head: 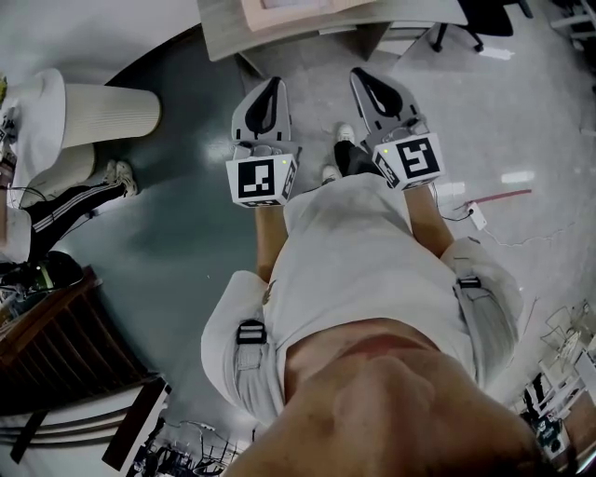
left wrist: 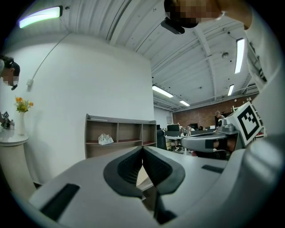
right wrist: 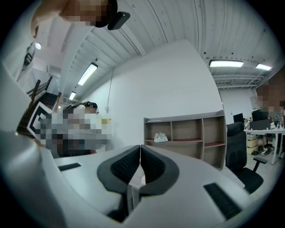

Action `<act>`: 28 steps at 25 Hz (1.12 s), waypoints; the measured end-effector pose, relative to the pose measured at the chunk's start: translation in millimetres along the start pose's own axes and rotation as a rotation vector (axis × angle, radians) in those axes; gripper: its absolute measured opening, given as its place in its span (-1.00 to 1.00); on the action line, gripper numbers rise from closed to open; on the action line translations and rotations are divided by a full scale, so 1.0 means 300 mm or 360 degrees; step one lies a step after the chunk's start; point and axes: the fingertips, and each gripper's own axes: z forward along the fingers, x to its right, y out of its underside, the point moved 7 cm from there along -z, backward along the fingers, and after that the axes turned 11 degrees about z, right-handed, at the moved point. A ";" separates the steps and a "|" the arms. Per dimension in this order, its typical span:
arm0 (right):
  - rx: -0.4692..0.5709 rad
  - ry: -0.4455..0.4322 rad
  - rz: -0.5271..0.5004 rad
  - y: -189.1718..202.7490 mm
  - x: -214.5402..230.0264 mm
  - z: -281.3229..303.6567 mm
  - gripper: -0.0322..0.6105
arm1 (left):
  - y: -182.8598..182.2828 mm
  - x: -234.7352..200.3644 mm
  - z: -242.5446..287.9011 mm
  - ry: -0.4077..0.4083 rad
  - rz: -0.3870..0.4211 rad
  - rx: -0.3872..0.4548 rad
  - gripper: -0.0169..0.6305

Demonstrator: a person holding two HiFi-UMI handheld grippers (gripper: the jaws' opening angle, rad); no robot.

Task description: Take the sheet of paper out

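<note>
paper [head: 284,4], a pale sheet, appears to lie in a pinkish tray [head: 250,17] on the desk [head: 223,37], mostly cut off at the head view's top edge. the left gripper [head: 272,88] and right gripper [head: 363,79] hang short of the desk, jaws pressed together on nothing. a shelf [left wrist: 118,133] holds a crumpled white bag [left wrist: 105,139] in its left compartment.

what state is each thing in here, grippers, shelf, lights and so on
left gripper, jaws together, nothing between them
right gripper, jaws together, nothing between them
shelf unit, upright, open-fronted
white crumpled thing, lying in the shelf unit's upper left compartment
ceiling light, on
vase of flowers, upright
office chair, upright, nobody in it
</note>
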 end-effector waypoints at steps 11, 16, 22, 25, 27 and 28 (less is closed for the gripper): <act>0.0006 -0.0108 0.0011 -0.087 0.205 0.163 -0.84 | -0.054 -0.022 0.232 -0.0094 0.0025 -0.0032 -0.88; 0.0048 -0.0170 0.0031 -0.116 0.278 0.220 -0.84 | -0.061 -0.026 0.307 -0.0139 0.0038 -0.0048 -0.88; 0.0044 -0.0192 0.0040 -0.124 0.339 0.274 -0.84 | -0.062 -0.038 0.377 -0.0173 0.0044 -0.0060 -0.88; 0.0046 -0.0189 0.0047 -0.128 0.361 0.304 -0.84 | -0.061 -0.057 0.407 -0.0178 0.0046 -0.0062 -0.88; 0.0045 -0.0187 0.0049 -0.128 0.373 0.324 -0.83 | -0.055 -0.068 0.426 -0.0176 0.0046 -0.0067 -0.88; 0.0041 -0.0186 0.0050 -0.127 0.379 0.332 -0.83 | -0.052 -0.072 0.437 -0.0172 0.0046 -0.0069 -0.88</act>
